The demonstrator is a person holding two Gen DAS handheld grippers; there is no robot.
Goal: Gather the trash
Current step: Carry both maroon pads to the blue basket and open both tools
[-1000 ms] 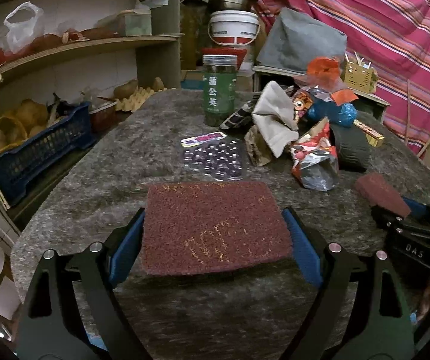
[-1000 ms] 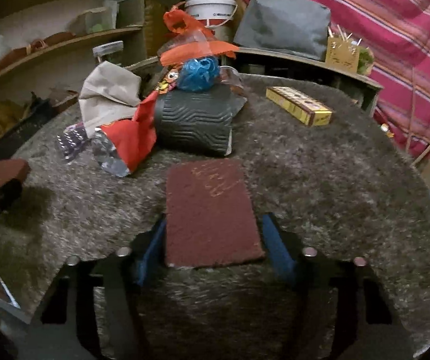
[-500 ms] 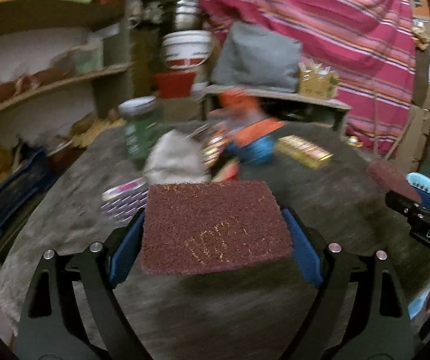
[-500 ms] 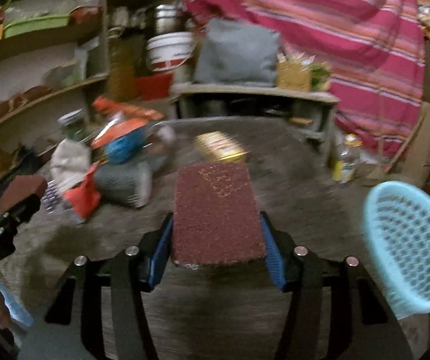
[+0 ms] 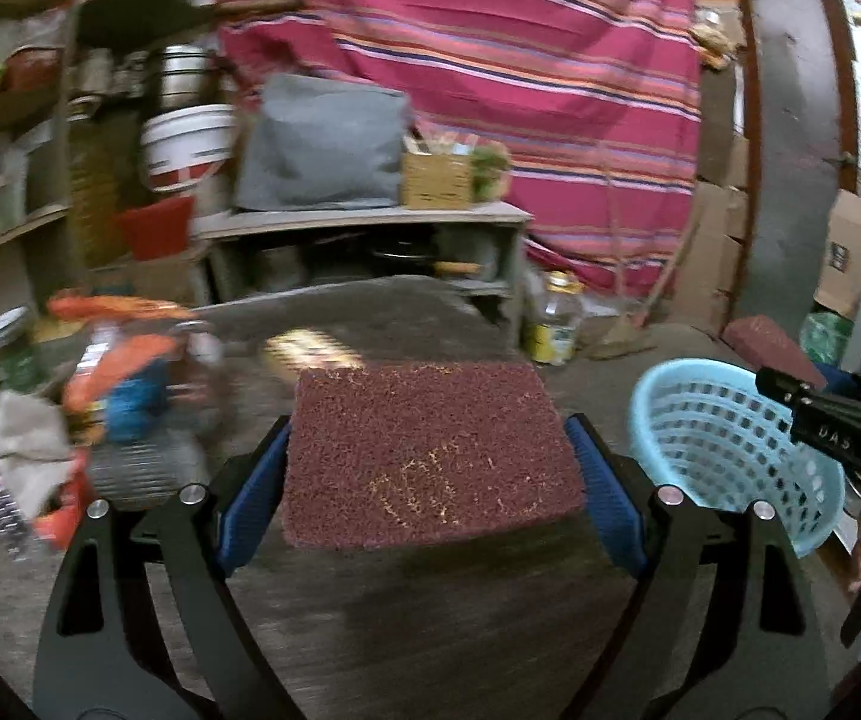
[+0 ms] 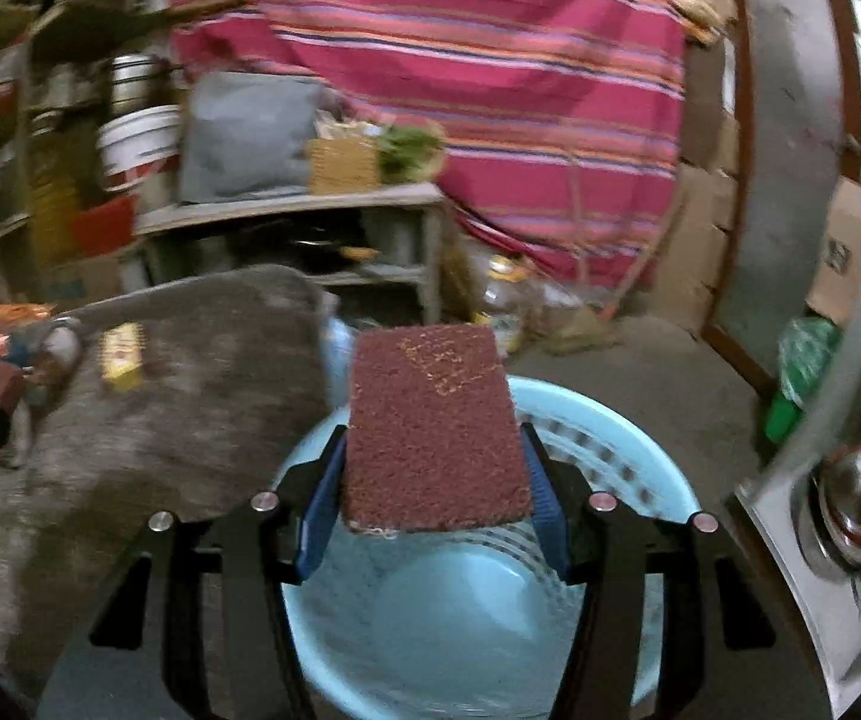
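Note:
My left gripper [image 5: 430, 468] is shut on a dark red scouring pad [image 5: 430, 450] and holds it above the grey felt-covered table [image 5: 370, 612]. My right gripper [image 6: 433, 480] is shut on a second dark red scouring pad [image 6: 430, 426] and holds it over the light blue plastic basket [image 6: 640, 468], which stands off the table's right edge. The basket also shows in the left wrist view [image 5: 724, 444], with the right gripper's body [image 5: 832, 414] above it. A heap of trash [image 5: 112, 396] lies on the table at the left: orange and red wrappers, a blue ball, crumpled paper, a black roll.
A yellow box [image 6: 121, 348] lies on the table. A green jar [image 5: 10, 348] stands at the far left. A low shelf with a grey cushion [image 5: 322, 144] stands behind the table, before a striped red cloth [image 5: 490, 60]. A bottle [image 5: 556, 324] stands on the floor.
Both grippers have swung to the right with their pads. The trash heap has slid to the left of both views, and the blue basket now lies under my right gripper.

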